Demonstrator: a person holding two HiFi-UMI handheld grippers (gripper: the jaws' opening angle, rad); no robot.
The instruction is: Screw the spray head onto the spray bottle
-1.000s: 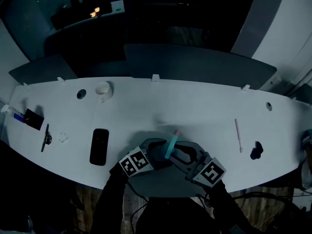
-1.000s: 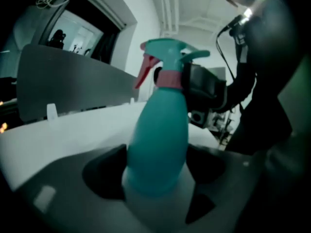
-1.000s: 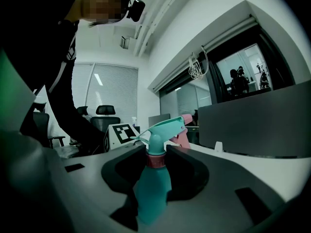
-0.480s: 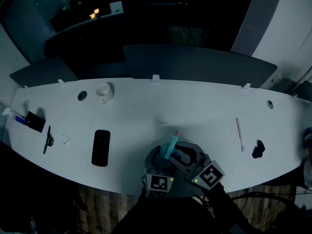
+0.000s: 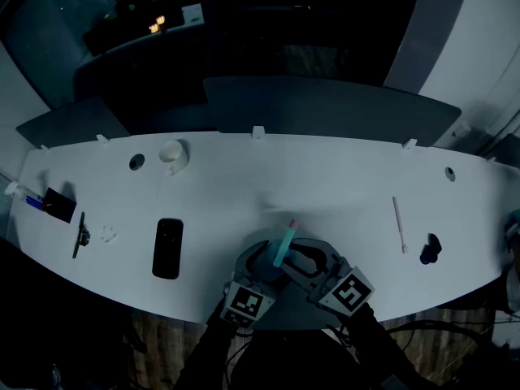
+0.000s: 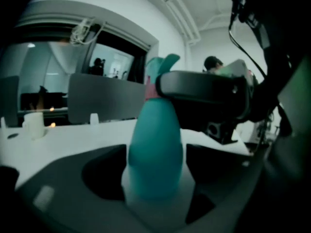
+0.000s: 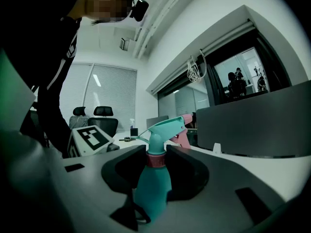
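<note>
Left gripper (image 5: 262, 262) has swung round. A second ago its marker cube (image 5: 246, 301) sat out to the left of the spray bottle (image 5: 279, 250), and now it sits low down, close to the person's body. Its two jaws stand wide, but they look pressed on the fat teal body of the bottle, one on each side. So I think it is pinching the bottle and not just waiting. The right gripper (image 5: 299, 258) has not moved at all. Its jaws hug the pink collar (image 7: 155, 160) at the bottom of the spray head (image 7: 163, 127), and the nozzle points the same way as before (up and away across the white desk (image 5: 341, 177)). The bottle stands up between the two grippers, by the front edge of the desk; I cannot tell if it rests on it. It looks like the bottom was turned while the top was kept still, and that is how a cap gets screwed on. The head already sits on the neck, straight and not crooked. I cannot tell if it is tight yet, so more little turns like this may be needed.
</note>
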